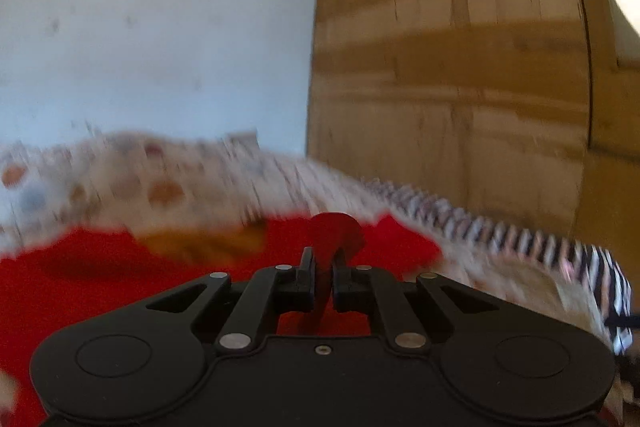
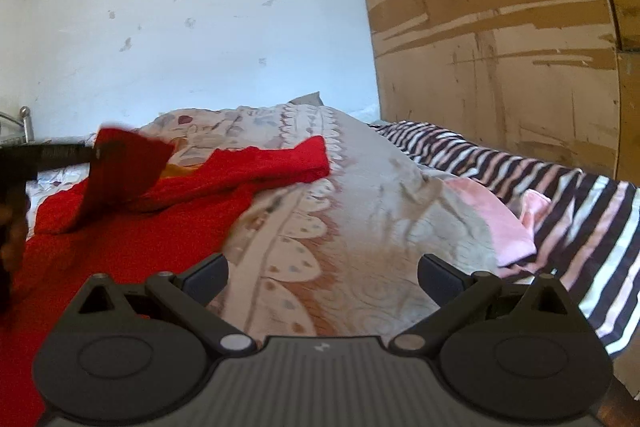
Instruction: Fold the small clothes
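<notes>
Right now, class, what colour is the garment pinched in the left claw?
Red garment, clearest in the right wrist view.

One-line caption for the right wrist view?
Open right gripper hovers over patterned bedsheet while left gripper lifts red garment.

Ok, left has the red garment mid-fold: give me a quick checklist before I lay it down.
1. Left gripper jaws pinching the red garment: ok.
2. Right gripper jaws open and empty: ok.
3. Lifted red flap clear of the right gripper: ok.
4. Red sleeve lying flat on the patterned bedsheet: ok.
5. Pink cloth apart from the garment: ok.
6. Fold edges aligned: cannot tell, left view blurred.
</notes>
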### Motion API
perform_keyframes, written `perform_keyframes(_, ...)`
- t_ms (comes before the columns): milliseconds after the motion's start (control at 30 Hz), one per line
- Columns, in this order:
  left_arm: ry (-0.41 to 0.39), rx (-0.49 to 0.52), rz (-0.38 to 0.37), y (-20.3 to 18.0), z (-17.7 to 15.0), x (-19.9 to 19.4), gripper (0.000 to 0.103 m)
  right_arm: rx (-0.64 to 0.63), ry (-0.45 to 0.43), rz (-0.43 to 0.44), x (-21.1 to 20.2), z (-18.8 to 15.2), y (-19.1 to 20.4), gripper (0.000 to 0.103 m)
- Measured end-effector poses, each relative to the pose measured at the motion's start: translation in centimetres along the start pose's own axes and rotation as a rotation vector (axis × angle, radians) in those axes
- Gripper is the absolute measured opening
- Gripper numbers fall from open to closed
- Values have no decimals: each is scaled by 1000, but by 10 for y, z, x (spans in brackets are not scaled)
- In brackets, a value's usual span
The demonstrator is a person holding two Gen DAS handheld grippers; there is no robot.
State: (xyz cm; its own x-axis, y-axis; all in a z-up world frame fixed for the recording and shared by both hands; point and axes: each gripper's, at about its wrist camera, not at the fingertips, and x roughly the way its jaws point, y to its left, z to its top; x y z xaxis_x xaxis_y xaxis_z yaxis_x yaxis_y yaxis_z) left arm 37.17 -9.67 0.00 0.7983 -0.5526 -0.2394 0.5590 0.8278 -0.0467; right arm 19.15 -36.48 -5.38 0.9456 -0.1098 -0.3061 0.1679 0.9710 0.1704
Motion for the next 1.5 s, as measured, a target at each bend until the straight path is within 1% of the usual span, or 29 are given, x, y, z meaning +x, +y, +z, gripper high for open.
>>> perform_keyframes(33, 21, -4, -4, -1, -7, 2, 13, 2, 3, -4, 1, -1, -1, 103)
perform_keyframes(67, 40, -14, -11, 1, -9, 1, 19, 6, 5, -6, 3, -1, -2, 103)
perform_keyframes(100, 54, -26, -18, 5, -13, -4, 32, 9, 5, -6, 1, -1, -1, 103)
perform_keyframes(133, 67, -36, -22, 8, -13, -8, 40, 10, 4, -3, 2, 0, -1, 103)
perform_keyframes(167, 74, -47, -17, 10, -13, -15, 57, 5, 4, 1, 4, 2, 1, 103)
perform_keyframes(200, 73, -64, -6, 16, -14, -22, 71, -1, 3, 4, 4, 2, 2, 103)
perform_keyframes(267, 78, -97, 18, 26, -11, -38, 81, -17, 4, 11, 7, 5, 6, 103)
perform_keyframes(300, 84, -112, 35, 29, -9, -49, 83, -24, 5, 19, 10, 8, 7, 103)
perform_keyframes(333, 89, -124, 59, 36, -8, -61, 85, -29, 6, 29, 12, 10, 9, 103)
perform_keyframes(367, 92, -124, 89, 42, -8, -71, 91, -37, 6, 41, 14, 12, 11, 103)
perform_keyframes(400, 97, -113, 131, 49, -7, -80, 96, -46, 7, 52, 15, 15, 13, 103)
perform_keyframes(467, 126, -71, 234, 64, -10, -95, 98, -74, 17, 73, 19, 20, 20, 103)
perform_keyframes(533, 196, -35, 349, 83, -17, -103, 102, -110, 36, 91, 24, 26, 27, 103)
perform_keyframes(567, 244, -20, 413, 93, -22, -105, 102, -128, 50, 99, 28, 29, 31, 103)
perform_keyframes(633, 314, 2, 495, 112, -31, -107, 102, -160, 72, 108, 33, 33, 39, 103)
perform_keyframes(700, 337, 18, 534, 127, -39, -108, 102, -193, 80, 133, 37, 38, 49, 103)
perform_keyframes(800, 322, 42, 519, 139, -42, -99, 103, -247, 77, 168, 43, 47, 65, 103)
perform_keyframes(900, 313, 97, 514, 142, -37, -79, 103, -275, 95, 197, 52, 52, 81, 103)
perform_keyframes(1033, 314, 156, 545, 152, -27, -52, 103, -311, 130, 249, 70, 60, 102, 103)
perform_keyframes(1133, 293, 188, 544, 155, -24, -45, 103, -361, 110, 264, 91, 73, 124, 103)
perform_keyframes(1200, 267, 215, 574, 154, -23, -42, 102, -365, 87, 266, 108, 86, 138, 103)
perform_keyframes(1233, 253, 208, 591, 155, -23, -41, 100, -359, 85, 268, 119, 92, 145, 103)
perform_keyframes(1300, 222, 166, 605, 155, -22, -43, 92, -364, 104, 259, 140, 98, 155, 103)
perform_keyframes(1333, 208, 155, 619, 155, -23, -44, 90, -379, 125, 234, 151, 97, 160, 103)
perform_keyframes(1367, 202, 160, 638, 153, -24, -44, 85, -389, 153, 202, 162, 93, 164, 103)
perform_keyframes(1400, 199, 172, 659, 152, -25, -44, 77, -388, 178, 192, 169, 87, 164, 103)
perform_keyframes(1433, 195, 181, 688, 152, -27, -44, 71, -389, 213, 198, 177, 79, 164, 103)
perform_keyframes(1467, 192, 178, 708, 155, -27, -43, 65, -387, 251, 215, 184, 71, 162, 103)
perform_keyframes(1500, 188, 160, 712, 159, -27, -43, 57, -378, 267, 224, 188, 67, 160, 103)
